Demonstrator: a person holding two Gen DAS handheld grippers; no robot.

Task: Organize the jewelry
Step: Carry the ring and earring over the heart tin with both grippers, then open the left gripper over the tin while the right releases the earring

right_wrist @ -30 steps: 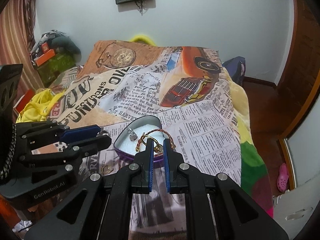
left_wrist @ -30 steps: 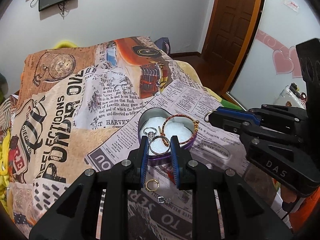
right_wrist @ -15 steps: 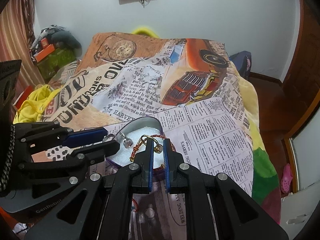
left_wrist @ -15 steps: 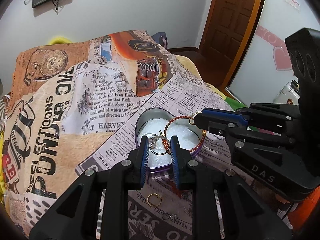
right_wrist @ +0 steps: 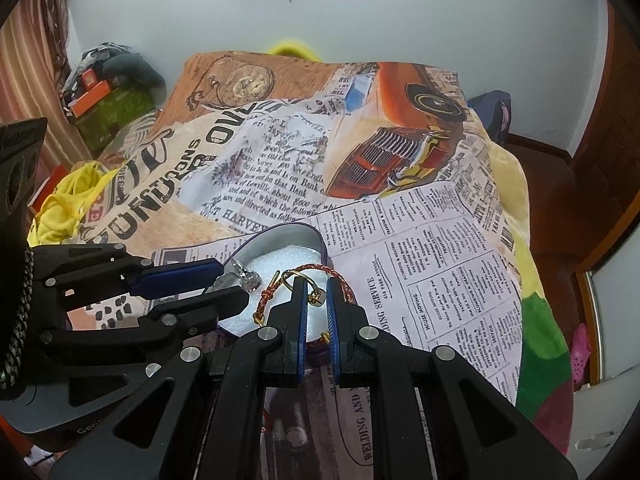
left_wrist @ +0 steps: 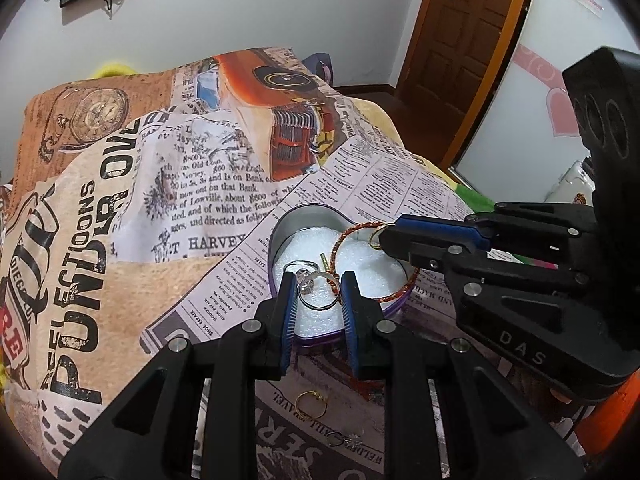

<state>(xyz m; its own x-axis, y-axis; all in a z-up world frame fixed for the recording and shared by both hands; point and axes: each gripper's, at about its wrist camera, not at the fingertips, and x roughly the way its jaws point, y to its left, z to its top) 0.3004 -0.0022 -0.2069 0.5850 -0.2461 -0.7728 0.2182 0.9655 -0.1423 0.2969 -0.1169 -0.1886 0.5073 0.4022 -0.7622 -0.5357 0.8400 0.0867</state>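
Note:
A heart-shaped tin [left_wrist: 288, 220] with white foam lining sits on the bed; it also shows in the right wrist view [right_wrist: 280, 240]. My left gripper [left_wrist: 318, 290] is shut on a silver ring [left_wrist: 316, 292] and holds it over the foam. My right gripper [right_wrist: 317, 296] is shut on a small gold ring [right_wrist: 304, 278], also over the tin; it also shows in the left wrist view [left_wrist: 378, 238]. A red-gold braided bracelet [left_wrist: 360, 232] lies across the tin's rim.
A gold ring [left_wrist: 311, 404] and a small silver piece [left_wrist: 342, 442] lie on the newspaper-print blanket [left_wrist: 120, 240] in front of the tin. A wooden door [left_wrist: 460, 40] stands at back right. Yellow cloth [right_wrist: 64, 208] lies at the bed's left edge.
Both grippers have moved forward over the tin with their rings. The tin and bracelet have stayed in place.

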